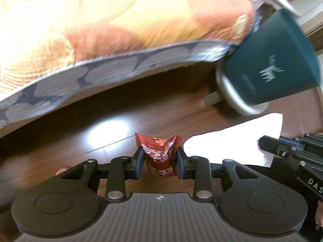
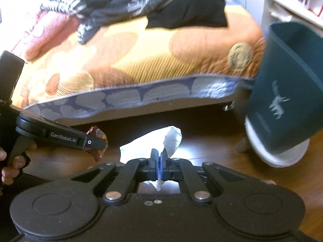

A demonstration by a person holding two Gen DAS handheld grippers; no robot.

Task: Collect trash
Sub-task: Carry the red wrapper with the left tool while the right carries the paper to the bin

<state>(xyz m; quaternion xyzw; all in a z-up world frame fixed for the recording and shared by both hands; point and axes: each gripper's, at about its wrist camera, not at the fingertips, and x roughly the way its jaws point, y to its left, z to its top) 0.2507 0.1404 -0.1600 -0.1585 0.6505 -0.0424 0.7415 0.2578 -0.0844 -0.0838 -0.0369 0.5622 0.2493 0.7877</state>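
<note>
The left tool [image 1: 160, 160] is clamped on one red snack wrapper [image 1: 160, 157], and the right tool [image 2: 159, 161] is pinched tight on one white tissue [image 2: 149, 145]: two pieces of trash, each held clear of the wooden floor [image 1: 60, 141], likely for carrying to a bin. One dark green bin [image 2: 286, 92] stands at two o'clock of both tools, beside the one bed [image 2: 141, 64] spreading across twelve o'clock.

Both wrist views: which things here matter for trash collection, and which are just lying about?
Job:
red snack wrapper, in left gripper
white tissue, in right gripper
teal bin

Lying about:
patterned bedspread
dark clothes on it
white shelf
</note>
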